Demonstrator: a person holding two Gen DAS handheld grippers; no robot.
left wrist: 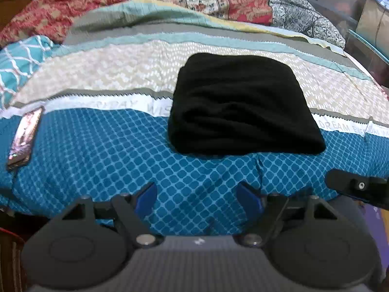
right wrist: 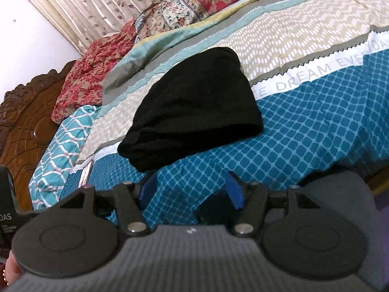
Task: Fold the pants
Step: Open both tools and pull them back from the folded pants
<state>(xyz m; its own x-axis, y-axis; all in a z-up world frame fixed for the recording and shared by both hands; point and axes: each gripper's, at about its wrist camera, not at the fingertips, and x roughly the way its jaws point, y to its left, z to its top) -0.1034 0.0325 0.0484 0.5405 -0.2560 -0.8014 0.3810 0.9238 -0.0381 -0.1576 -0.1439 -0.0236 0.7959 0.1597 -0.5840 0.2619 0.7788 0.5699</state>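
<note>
The pants [left wrist: 243, 104] are a soft, matte black knit, folded into a thick, roughly square bundle with rounded corners and a few shallow creases across the top. They lie on the bedspread [left wrist: 97, 150], across the seam where its blue diamond-grid cloth meets a white lettered band edged with a grey zigzag; beyond that comes a beige panel of small white dashes. A flat, glossy phone [left wrist: 23, 138] rests on the spread well to the left of the pants. At the head of the bed a red floral quilt [right wrist: 82, 82] lies rumpled against a carved, dark wooden headboard [right wrist: 26, 112], with a pleated leaf-print curtain [right wrist: 97, 2] behind.

My left gripper [left wrist: 198, 198] hangs near the pants without touching them, its blue pads [left wrist: 145, 198] spread wide with only the bedspread showing between. My right gripper [right wrist: 192, 188] is likewise parted and empty, just short of the bundle's near edge.
</note>
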